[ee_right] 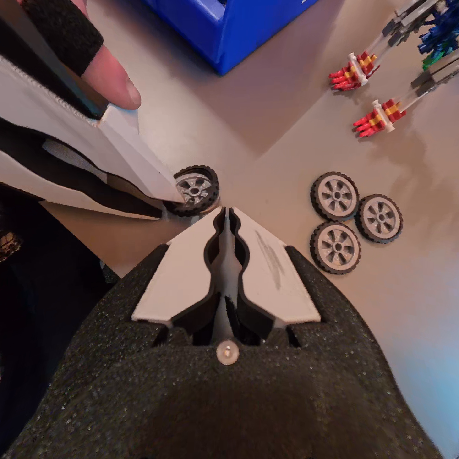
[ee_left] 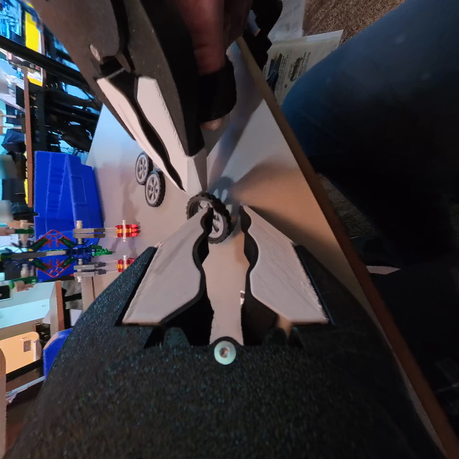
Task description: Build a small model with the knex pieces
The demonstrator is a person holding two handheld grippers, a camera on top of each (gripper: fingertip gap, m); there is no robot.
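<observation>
A small toy wheel point(ee_right: 193, 191), grey hub with a black tyre, sits near the front edge of the grey table point(ee_right: 268, 119). My left gripper point(ee_left: 224, 210) is shut on this wheel point(ee_left: 218, 228). In the right wrist view it point(ee_right: 171, 208) comes in from the left and pinches the wheel's edge, with the tyre looking partly off the hub. My right gripper point(ee_right: 225, 208) is shut and empty, its tips just beside the wheel. In the left wrist view it point(ee_left: 185, 188) comes down from above.
Three loose wheels point(ee_right: 335, 196) lie together to the right. A blue bin point(ee_right: 223, 29) stands at the back. A rod-and-connector toy model with red and yellow ends point(ee_right: 347, 72) lies at the far right. The table edge point(ee_left: 323, 198) borders a leg in blue fabric point(ee_left: 372, 99). Spacing between my two grippers at the tips: around 5 cm.
</observation>
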